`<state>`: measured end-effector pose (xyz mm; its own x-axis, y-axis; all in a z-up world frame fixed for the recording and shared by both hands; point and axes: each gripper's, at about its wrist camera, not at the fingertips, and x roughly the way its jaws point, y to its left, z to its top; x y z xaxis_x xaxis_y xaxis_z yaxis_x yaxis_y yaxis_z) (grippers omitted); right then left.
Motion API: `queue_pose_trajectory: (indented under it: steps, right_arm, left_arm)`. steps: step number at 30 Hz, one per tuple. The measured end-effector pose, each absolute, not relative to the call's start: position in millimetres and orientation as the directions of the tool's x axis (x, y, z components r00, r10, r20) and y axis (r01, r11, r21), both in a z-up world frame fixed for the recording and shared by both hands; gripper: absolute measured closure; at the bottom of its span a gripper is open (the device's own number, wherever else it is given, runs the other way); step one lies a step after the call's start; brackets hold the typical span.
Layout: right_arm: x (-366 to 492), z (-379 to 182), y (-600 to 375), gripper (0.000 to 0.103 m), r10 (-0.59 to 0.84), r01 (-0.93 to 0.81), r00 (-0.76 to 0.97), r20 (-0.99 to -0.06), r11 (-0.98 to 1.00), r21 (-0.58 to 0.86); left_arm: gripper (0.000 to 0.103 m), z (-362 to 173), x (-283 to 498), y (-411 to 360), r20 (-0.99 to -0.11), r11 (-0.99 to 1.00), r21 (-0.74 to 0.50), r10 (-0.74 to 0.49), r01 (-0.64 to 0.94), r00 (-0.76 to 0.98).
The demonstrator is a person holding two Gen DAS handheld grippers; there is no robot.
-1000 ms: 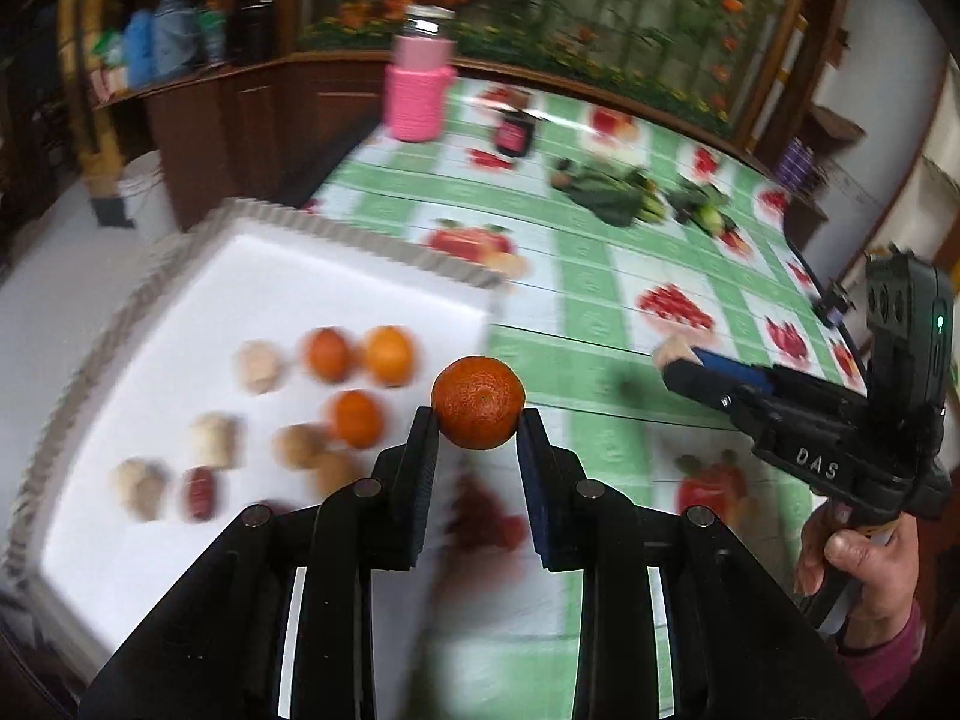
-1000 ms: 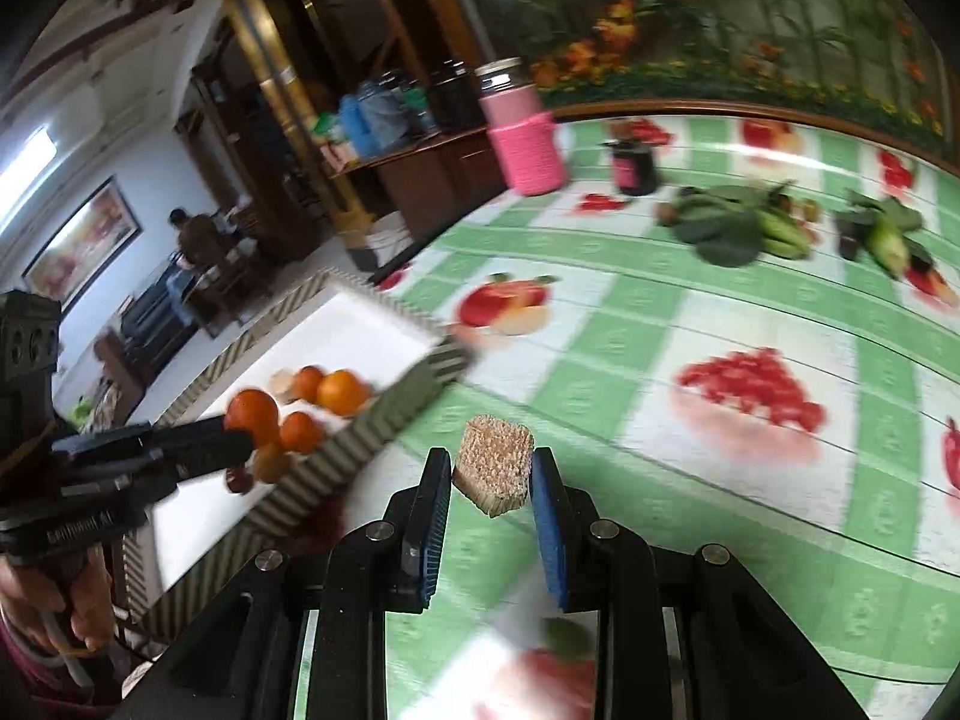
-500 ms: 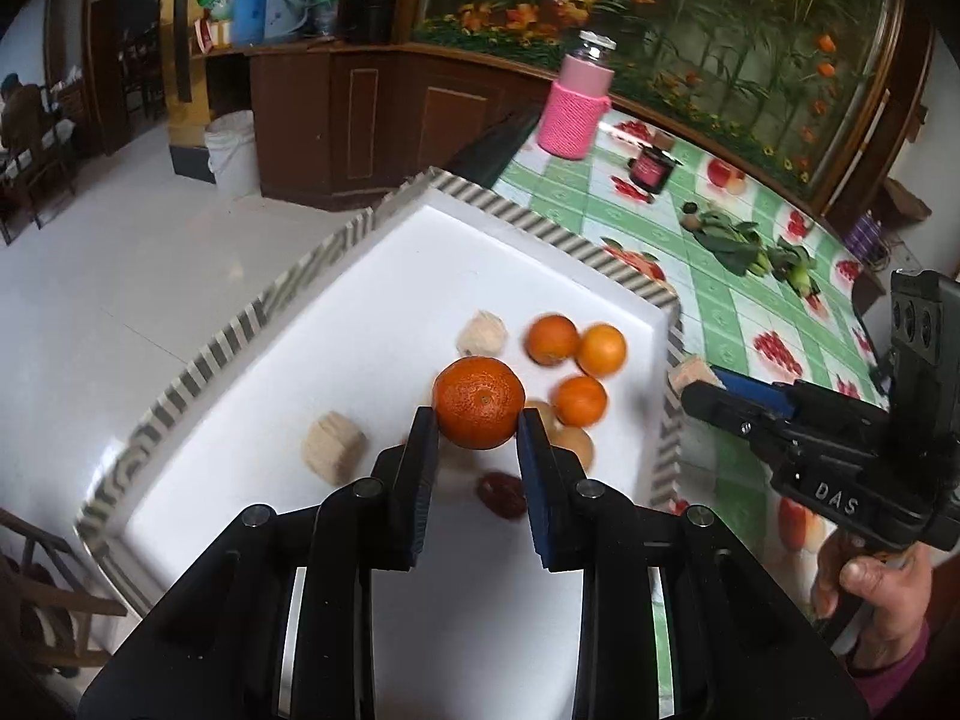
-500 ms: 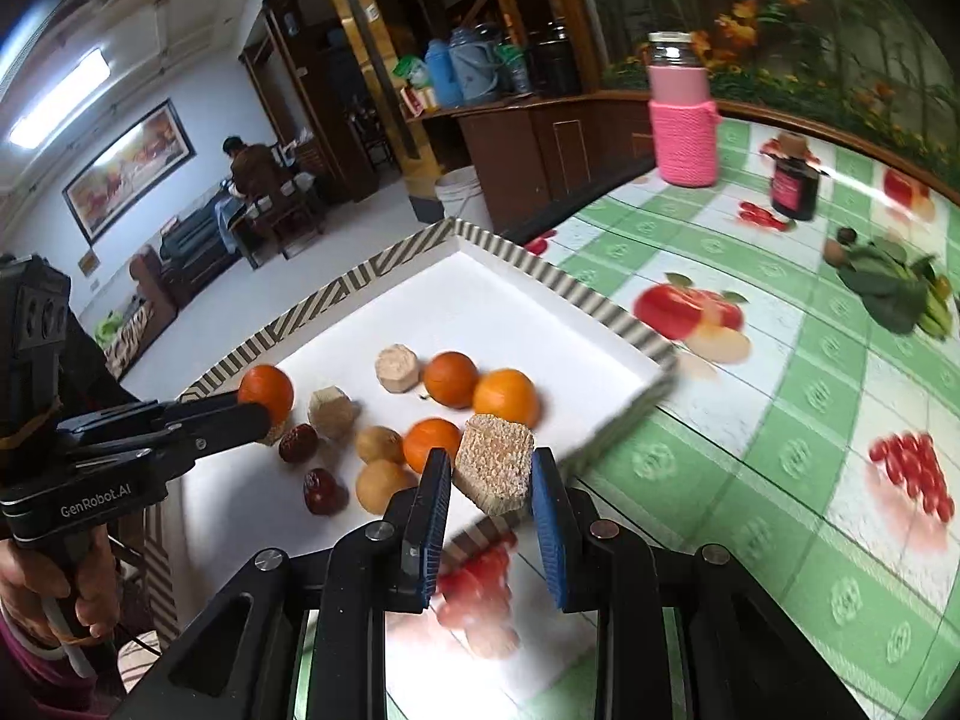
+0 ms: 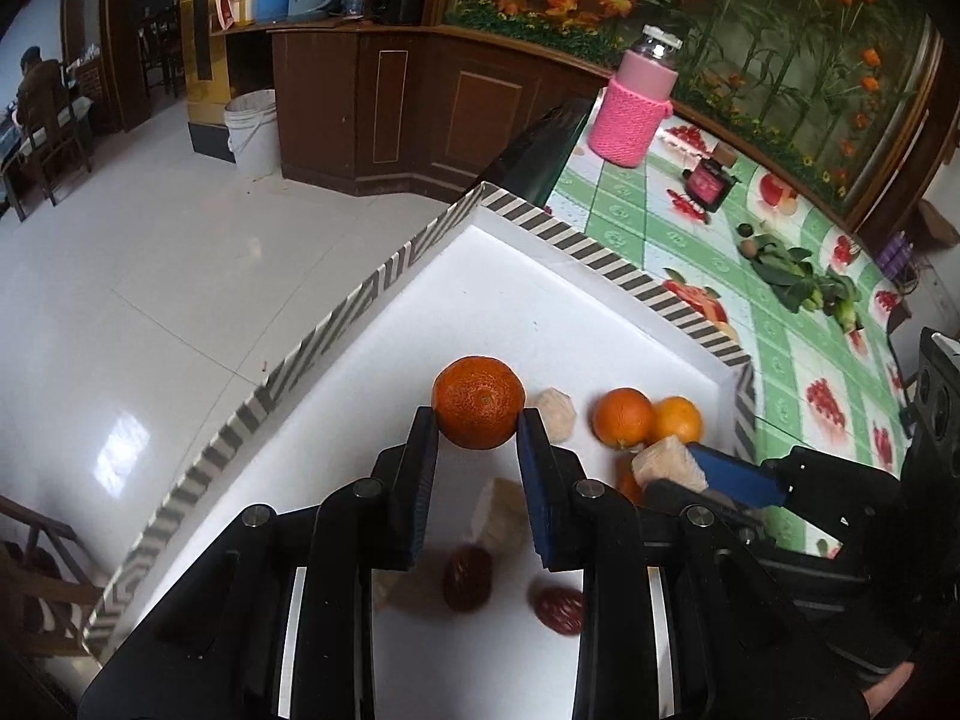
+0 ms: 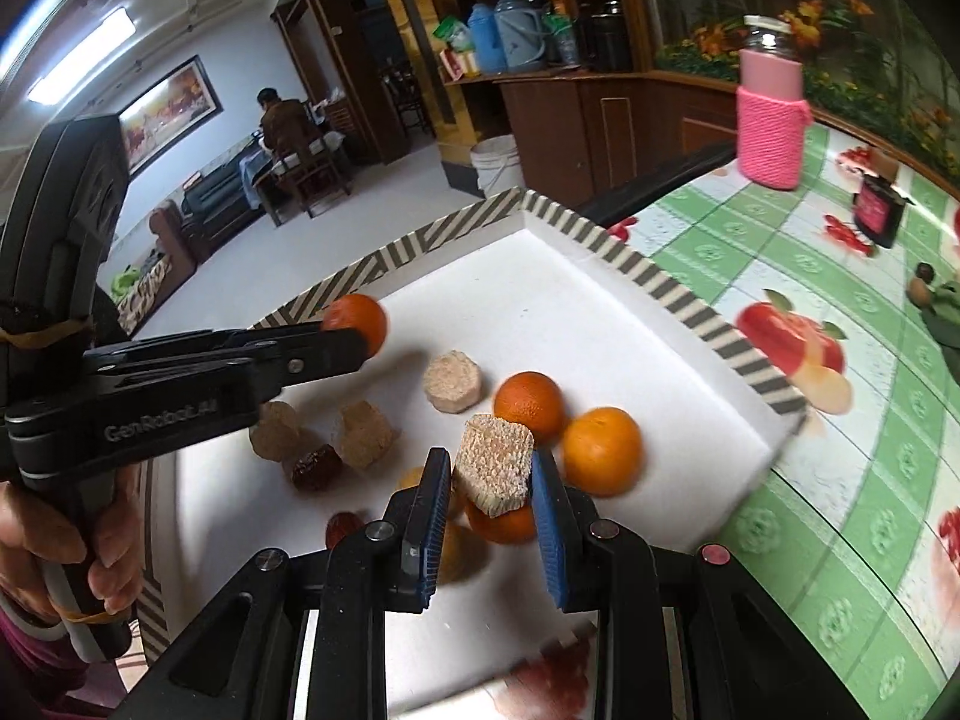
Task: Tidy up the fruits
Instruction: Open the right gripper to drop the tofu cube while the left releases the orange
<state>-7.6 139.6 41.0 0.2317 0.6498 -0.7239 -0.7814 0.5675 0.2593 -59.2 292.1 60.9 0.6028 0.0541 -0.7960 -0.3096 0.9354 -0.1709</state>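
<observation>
Here: left tongs grip orange | right tongs grip cake | over white tray, green tablecloth

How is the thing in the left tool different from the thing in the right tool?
The left tool grips a round, smooth-skinned orange tangerine. The right tool grips a tan, coarse-grained block with flat faces and corners. Both are held above the white tray.

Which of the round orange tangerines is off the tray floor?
The darker round orange tangerine, clamped in the left gripper; the paler loose tangerines lie on the white striped-rim tray.
</observation>
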Motion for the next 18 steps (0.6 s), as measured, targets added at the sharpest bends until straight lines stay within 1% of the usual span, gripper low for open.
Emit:
queue_pose_trajectory:
  steps: [7, 15, 18]
  right_arm:
    - [-10, 40, 159, 0.077, 0.663, -0.821, 0.183, -0.726, 0.509, 0.259]
    - [1, 28, 172, 0.077, 0.612, -0.818, 0.212, -0.762, 0.538, 0.204]
    - [0, 28, 173, 0.077, 0.606, -0.820, 0.231, -0.761, 0.542, 0.183]
  left_arm:
    - [0.077, 53, -48, 298, -0.815, 0.931, -0.172, 0.050, -0.323, 0.577]
    - [0.077, 43, -45, 296, -0.833, 0.930, -0.160, 0.053, -0.332, 0.551]
    - [0.077, 41, -44, 294, -0.838, 0.930, -0.147, 0.063, -0.336, 0.542]
